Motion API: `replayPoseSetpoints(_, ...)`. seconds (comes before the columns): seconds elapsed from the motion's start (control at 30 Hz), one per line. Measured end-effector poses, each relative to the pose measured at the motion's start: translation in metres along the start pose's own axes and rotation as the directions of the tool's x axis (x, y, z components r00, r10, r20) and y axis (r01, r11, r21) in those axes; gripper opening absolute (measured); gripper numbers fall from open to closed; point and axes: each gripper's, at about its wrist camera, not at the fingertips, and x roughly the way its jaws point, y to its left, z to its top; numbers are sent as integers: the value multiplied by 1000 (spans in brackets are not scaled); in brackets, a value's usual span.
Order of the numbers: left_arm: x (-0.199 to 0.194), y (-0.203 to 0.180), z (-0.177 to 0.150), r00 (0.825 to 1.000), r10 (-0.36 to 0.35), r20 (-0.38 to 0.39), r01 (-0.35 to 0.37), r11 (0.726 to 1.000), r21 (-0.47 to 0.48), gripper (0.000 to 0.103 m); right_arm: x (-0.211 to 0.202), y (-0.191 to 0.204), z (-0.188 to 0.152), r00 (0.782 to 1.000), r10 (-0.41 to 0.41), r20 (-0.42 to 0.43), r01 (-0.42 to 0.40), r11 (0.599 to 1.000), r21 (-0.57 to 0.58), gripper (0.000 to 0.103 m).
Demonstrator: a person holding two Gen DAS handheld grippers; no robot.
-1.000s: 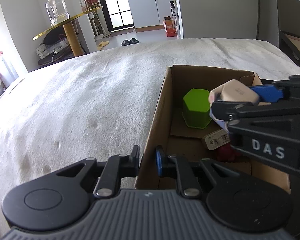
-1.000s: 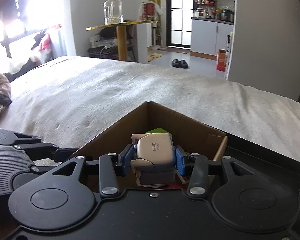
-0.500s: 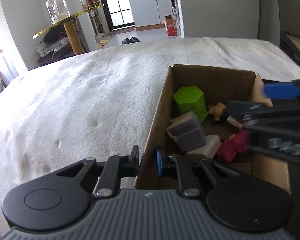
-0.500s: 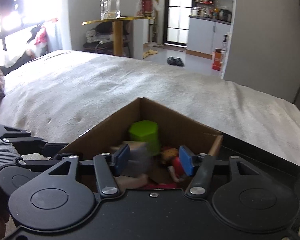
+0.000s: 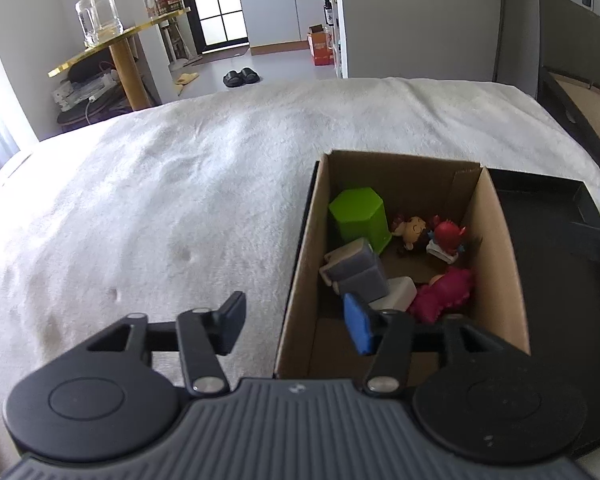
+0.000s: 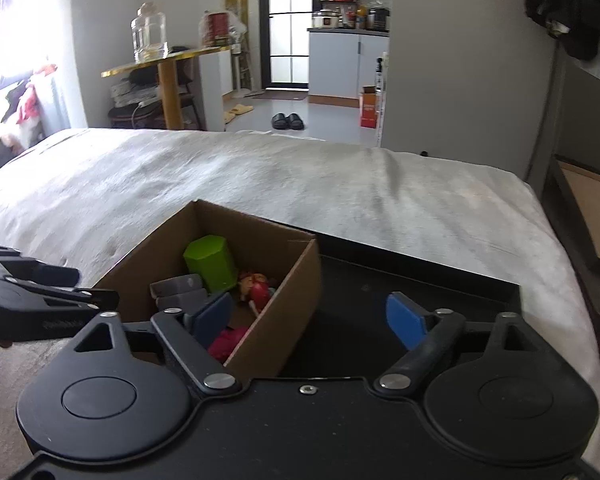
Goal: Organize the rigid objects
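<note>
A cardboard box (image 5: pixel 496 248) stands on the bed and also shows in the right wrist view (image 6: pixel 296 292). Inside lie a green hexagonal block (image 5: pixel 360 216), a grey and beige case (image 5: pixel 356 272), a small doll (image 5: pixel 414 230), a red figure (image 5: pixel 446 238) and a magenta toy (image 5: pixel 444 292). My left gripper (image 5: pixel 296 320) is open and empty, its jaws astride the box's near left wall. My right gripper (image 6: pixel 310 318) is open and empty, raised above the box's right wall.
The box sits in a black tray (image 5: pixel 552 248) on the white blanket (image 5: pixel 140 208). A gold side table with a glass jar (image 5: pixel 98 14) stands beyond the bed. A dark frame (image 6: pixel 580 208) stands at the right of the bed.
My right gripper opened and dropped the grey and beige case into the box, then pulled back and to the right. My left gripper went from nearly shut to open.
</note>
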Motion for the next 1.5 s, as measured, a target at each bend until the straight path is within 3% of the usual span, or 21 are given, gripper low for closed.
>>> replayPoseSetpoints(0.1, -11, 4, 5, 1000, -27, 1, 27, 1000, -1, 62, -10, -9, 1, 1000, -8, 0, 8, 999, 36, 94)
replayPoseSetpoints(0.4, -42, 8, 19, 999, -24, 31, 23, 999, 28, 71, -37, -24, 4, 1000, 30, -2, -29, 995, 100, 99)
replayPoseSetpoints(0.97, -93, 12, 22, 991, -116, 73, 110, 991, 80, 89, -91, -35, 0, 999, 34, 23, -36, 994, 102, 103)
replayPoseSetpoints(1.13, -113, 8, 18, 987, -128, 100, 114, 985, 130, 90, -113, -46, -3, 998, 29, 50, -37, 987, 156, 103)
replayPoseSetpoints(1.5, -147, 23, 11, 981, -153, 117, 141, 985, 101, 91, -152, -48, -4, 996, 36, 83, -49, 985, 166, 103)
